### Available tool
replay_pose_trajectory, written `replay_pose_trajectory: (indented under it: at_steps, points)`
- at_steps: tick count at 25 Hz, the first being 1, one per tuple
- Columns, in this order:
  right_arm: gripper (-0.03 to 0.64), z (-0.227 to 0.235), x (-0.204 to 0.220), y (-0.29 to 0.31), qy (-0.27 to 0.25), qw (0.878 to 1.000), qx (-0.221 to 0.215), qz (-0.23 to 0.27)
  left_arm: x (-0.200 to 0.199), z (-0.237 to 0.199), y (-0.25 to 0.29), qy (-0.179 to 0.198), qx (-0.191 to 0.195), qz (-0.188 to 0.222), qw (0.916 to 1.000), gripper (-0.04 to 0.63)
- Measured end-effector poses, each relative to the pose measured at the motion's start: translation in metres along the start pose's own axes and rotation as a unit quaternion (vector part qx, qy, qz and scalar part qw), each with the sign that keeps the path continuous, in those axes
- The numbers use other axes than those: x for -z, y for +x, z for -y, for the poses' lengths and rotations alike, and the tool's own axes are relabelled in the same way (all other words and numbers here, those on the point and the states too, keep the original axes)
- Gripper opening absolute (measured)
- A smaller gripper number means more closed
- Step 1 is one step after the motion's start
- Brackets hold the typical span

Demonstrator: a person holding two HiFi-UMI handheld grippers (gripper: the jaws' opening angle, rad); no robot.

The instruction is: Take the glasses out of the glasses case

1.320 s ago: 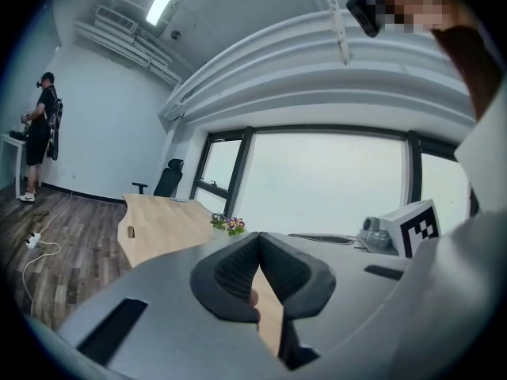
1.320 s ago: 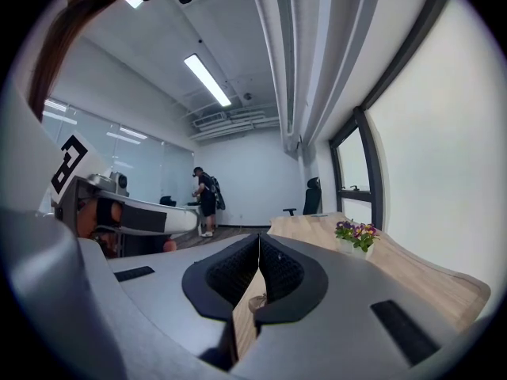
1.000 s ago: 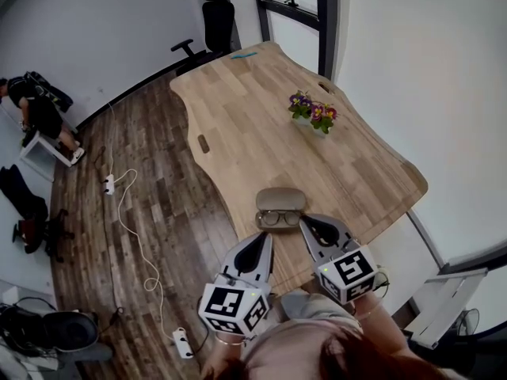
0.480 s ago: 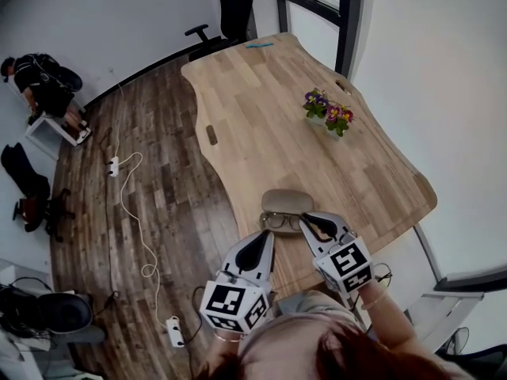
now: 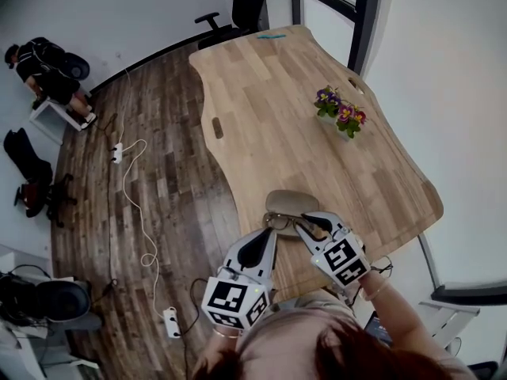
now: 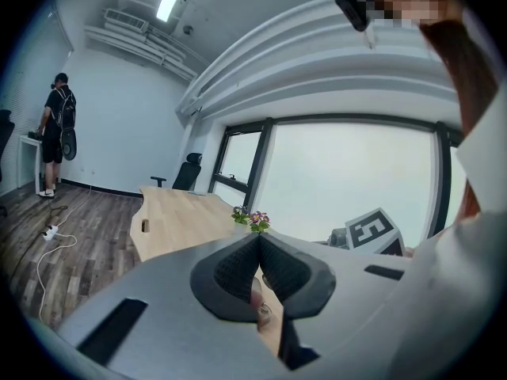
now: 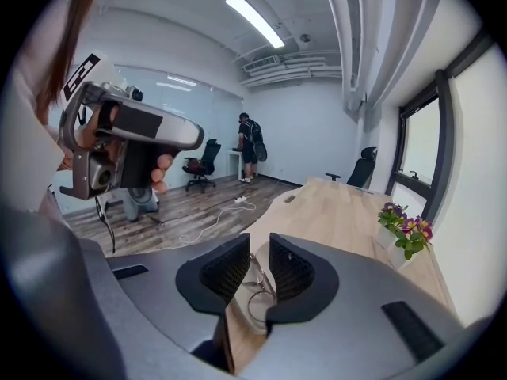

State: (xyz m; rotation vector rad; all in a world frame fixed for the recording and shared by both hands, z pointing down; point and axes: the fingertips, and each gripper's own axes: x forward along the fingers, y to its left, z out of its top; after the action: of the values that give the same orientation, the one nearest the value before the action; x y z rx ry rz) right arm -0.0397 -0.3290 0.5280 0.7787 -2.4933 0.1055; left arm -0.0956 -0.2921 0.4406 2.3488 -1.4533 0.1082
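Holding the right gripper (image 7: 259,242) with its pads (image 7: 228,269) only a narrow way apart, clamping nothing. Straddling one thin temple of the glasses (image 7: 255,293) in that gap, without visibly pinching it. Finding the rest of the glasses just past and below the fingertips, lying in the near half of the open glasses case (image 5: 290,202), its lid tipped back on the far side of the fingertips.

Pressing the left gripper (image 6: 259,240) fully closed, its pads (image 6: 234,271) meeting at the tips and carrying nothing between them. Hanging it just to the left of the right fingertips, near the left end of the case, over the near edge of the wooden table (image 5: 261,109); not showing clearly whether tips and case are touching.

Looking farther out beyond the fingertips and to their right: seeing a small pot of purple and yellow flowers (image 5: 341,115) standing on the table, well apart from the case. Seeing a small blue thing (image 5: 270,36) lying at the far end of the table, and a black office chair (image 5: 247,0) standing just beyond that end. Looking left of the fingertips: seeing a dark plank floor (image 5: 170,172) with a white cable (image 5: 139,204) trailing across it, and far off, by the wall, a person in dark clothes (image 5: 43,68).
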Motion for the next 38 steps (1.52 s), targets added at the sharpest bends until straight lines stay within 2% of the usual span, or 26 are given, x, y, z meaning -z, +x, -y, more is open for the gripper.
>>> replay_pose_trajectory:
  at_steps: [18,38]
  points:
    - [0.076,0.002,0.051,0.05,-0.057,0.993,-0.078,-0.073,0.004,-0.027,0.029,-0.009,-0.025,-0.003,0.9996,0.002]
    - [0.077,0.006,0.103,0.09,-0.093,0.974,-0.128,-0.161,0.014,-0.058,0.039,-0.027,-0.054,-0.02,0.998,0.002]
